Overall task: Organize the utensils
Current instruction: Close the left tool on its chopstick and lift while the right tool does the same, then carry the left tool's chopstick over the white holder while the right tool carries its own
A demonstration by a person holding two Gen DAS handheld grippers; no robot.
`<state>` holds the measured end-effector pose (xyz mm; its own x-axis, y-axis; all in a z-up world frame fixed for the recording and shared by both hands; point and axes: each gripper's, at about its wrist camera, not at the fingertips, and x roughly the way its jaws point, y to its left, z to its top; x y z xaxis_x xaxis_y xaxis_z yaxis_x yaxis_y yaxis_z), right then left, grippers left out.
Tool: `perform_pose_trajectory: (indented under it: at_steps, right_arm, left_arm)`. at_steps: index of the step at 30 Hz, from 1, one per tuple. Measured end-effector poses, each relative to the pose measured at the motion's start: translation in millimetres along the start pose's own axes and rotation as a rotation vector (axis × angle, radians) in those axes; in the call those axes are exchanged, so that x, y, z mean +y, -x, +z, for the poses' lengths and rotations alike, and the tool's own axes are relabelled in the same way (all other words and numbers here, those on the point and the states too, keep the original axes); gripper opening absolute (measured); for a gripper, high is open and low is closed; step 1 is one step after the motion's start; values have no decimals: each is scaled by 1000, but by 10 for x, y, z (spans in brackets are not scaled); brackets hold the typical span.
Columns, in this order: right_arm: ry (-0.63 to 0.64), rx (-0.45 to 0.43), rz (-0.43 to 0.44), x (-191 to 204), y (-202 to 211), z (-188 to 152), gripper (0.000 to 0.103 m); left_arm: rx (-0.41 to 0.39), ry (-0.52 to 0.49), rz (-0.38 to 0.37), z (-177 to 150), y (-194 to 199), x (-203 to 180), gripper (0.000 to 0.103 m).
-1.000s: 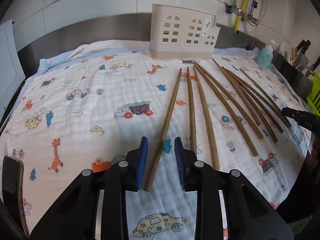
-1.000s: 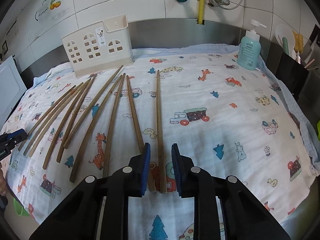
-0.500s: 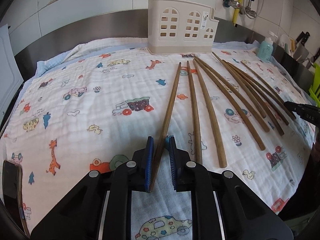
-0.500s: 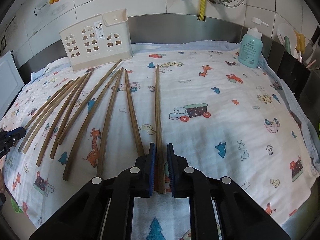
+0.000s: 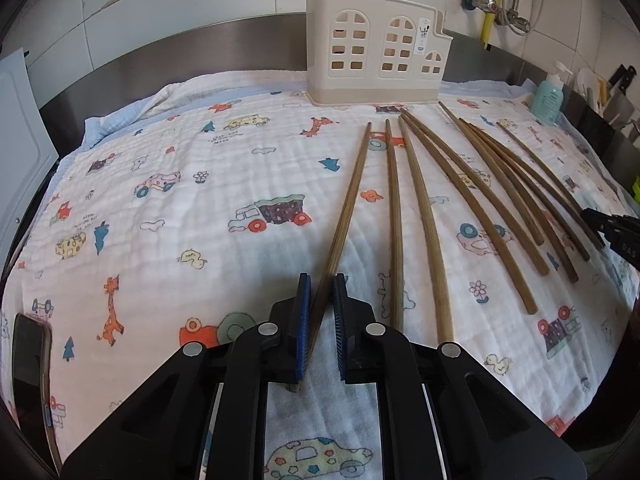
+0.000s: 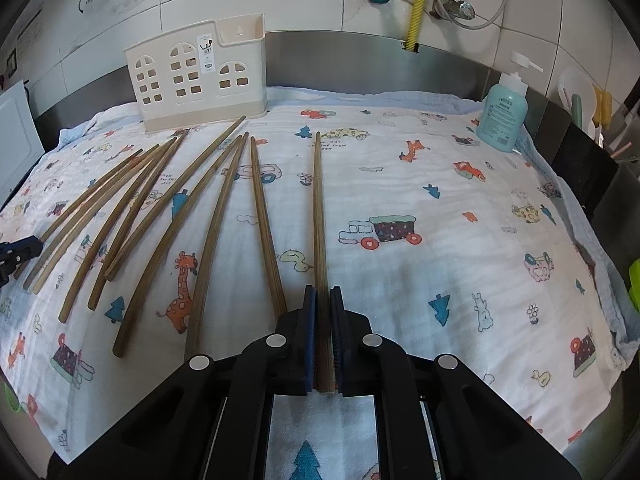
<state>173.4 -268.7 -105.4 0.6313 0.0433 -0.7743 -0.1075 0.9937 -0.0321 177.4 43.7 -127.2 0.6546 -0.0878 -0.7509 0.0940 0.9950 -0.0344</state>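
Observation:
Several long wooden chopsticks (image 5: pixel 424 220) lie fanned out on a cartoon-print cloth (image 5: pixel 200 220). A cream utensil holder (image 5: pixel 376 48) with window cut-outs stands at the back. My left gripper (image 5: pixel 320 280) is closing its blue pads on the near end of the leftmost chopstick (image 5: pixel 352 196), which runs slightly skewed between them. In the right wrist view my right gripper (image 6: pixel 323 290) is closing tight on the near end of the rightmost chopstick (image 6: pixel 319 208), which lies apart from the other chopsticks (image 6: pixel 160 208). The holder (image 6: pixel 196 76) is at the back left there.
A teal soap bottle (image 6: pixel 502 116) stands at the back right beside a dark rack of kitchen tools. A dark phone (image 5: pixel 30 368) lies at the cloth's near left edge. A steel backsplash and tiled wall with pipes close off the back.
Both grippers have closed from a finger-wide gap onto the chopstick lying between their pads. Neither hand has shifted, and the chopsticks lie where they were.

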Motion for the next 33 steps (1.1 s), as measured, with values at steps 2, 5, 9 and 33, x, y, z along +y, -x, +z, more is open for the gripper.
perform_pose_trajectory:
  at_steps: [2,5,9,33]
  right_arm:
    - [-11,-3,1,-3,21,3,7]
    - [-20,-14,10,-1,83,-7,7]
    - [-14,-50,24,30,250,33,7]
    - [66,-305,179,212,1263,933,6]
  left_arm:
    - [-3,14,-12,-7,14,9,8]
    - [-22,34,-23,-7,65,28,7]
    - [-61,52,-35,23,184,55,7]
    - [-272,14,-125,595,811,92,5]
